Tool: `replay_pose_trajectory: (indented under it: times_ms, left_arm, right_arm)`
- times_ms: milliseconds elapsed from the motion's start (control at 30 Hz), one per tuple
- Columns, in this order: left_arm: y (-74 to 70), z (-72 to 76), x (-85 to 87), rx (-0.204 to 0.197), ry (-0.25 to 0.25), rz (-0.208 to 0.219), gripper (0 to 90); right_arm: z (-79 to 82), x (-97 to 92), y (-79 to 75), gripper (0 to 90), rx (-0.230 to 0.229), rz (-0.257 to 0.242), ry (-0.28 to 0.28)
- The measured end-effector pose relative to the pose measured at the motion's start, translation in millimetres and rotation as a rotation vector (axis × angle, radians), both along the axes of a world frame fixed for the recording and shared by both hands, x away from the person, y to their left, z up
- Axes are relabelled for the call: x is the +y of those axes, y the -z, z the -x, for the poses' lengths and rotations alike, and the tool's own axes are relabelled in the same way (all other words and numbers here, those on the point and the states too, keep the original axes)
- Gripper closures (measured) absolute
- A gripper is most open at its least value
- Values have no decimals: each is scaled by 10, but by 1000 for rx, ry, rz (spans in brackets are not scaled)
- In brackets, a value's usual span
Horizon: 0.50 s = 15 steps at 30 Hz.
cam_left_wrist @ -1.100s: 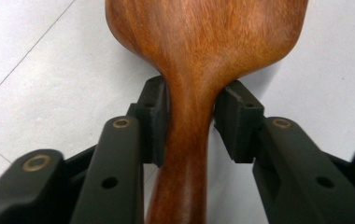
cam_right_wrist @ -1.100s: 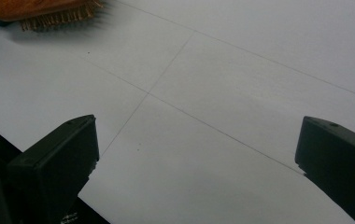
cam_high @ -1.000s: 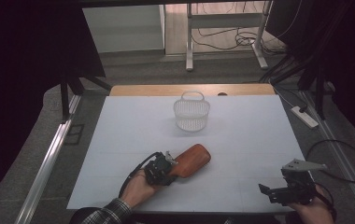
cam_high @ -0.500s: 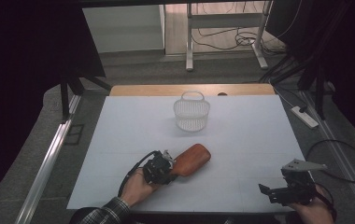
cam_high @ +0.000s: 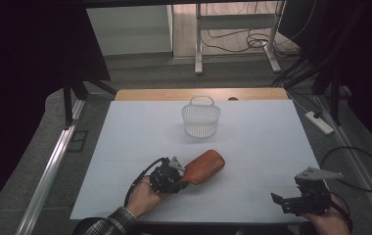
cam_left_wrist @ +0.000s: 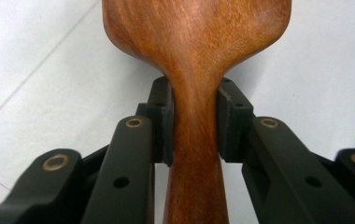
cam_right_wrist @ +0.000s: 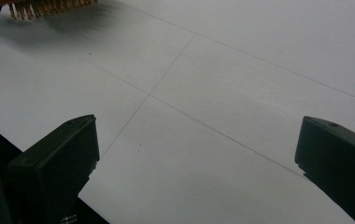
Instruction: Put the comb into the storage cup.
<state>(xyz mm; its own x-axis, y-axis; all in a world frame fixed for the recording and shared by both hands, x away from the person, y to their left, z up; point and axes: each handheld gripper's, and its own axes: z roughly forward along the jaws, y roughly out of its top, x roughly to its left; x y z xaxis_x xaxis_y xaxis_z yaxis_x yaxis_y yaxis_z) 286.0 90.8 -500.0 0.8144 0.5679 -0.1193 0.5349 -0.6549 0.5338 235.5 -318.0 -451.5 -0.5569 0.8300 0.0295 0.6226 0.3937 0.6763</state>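
Wooden hairbrush (cam_left_wrist: pixel 196 70) now clamped at the neck by left gripper (cam_high: pixel 167 177); a second ago the jaws were only closing in. Brush lies bristles-down on the white table (cam_high: pixel 125 147), probably lift next. Wire basket (cam_high: pixel 201 117) beyond, path clear. Right gripper (cam_high: pixel 301 198) idle, jaws apart.

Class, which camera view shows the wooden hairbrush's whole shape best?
The high view: the whole hairbrush lies visible on the table, handle in the left gripper. The left gripper view shows just its clamped neck; the right gripper view catches some bristles.
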Motion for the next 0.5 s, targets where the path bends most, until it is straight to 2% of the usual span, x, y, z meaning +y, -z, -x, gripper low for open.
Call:
replay_pose_trajectory:
  times_ms: [500]
  left_arm:
    - [-166, 39, 90, -67, -7, 88, 708]
  right_arm:
    - [44, 27, -23, 0, -31, -3, -32]
